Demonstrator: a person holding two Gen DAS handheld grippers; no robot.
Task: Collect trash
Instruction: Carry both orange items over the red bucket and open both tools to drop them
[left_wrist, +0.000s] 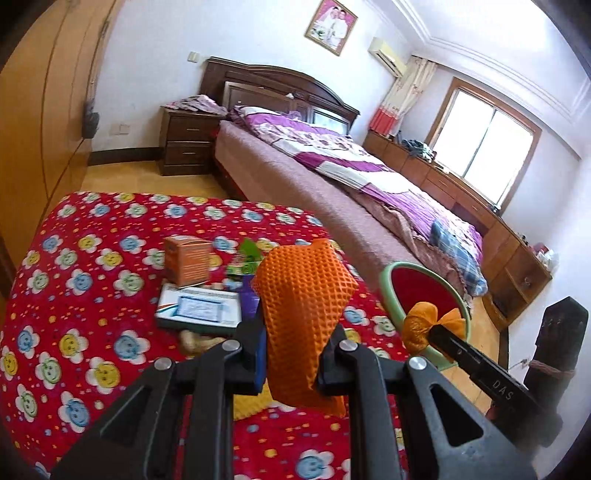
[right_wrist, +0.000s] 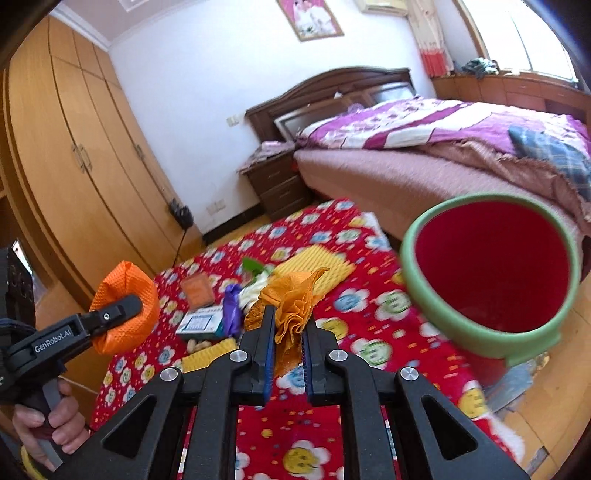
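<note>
My left gripper (left_wrist: 297, 328) is shut on a piece of orange foam netting (left_wrist: 306, 291), held above the red flowered tabletop. The right wrist view shows the same gripper (right_wrist: 123, 312) and foam (right_wrist: 125, 284) at the left, with a person's hand (right_wrist: 48, 417) on the handle. My right gripper (right_wrist: 291, 317) is shut on a crumpled yellow-orange paper wad (right_wrist: 295, 295). The left wrist view shows that wad (left_wrist: 419, 325) beside the bin. A bin with a green rim (right_wrist: 476, 338) and a red inside stands to the right, off the table's edge. Its rim (left_wrist: 387, 295) lies just behind the wad.
On the red flowered cloth (left_wrist: 92, 266) lie an orange box (left_wrist: 186, 264), a flat white and teal box (left_wrist: 199, 308), a green wrapper (left_wrist: 249, 254), a purple wrapper (right_wrist: 231, 306) and a yellow foam sheet (right_wrist: 314, 264). A bed (left_wrist: 332, 166) stands behind, a wardrobe (right_wrist: 74, 147) at left.
</note>
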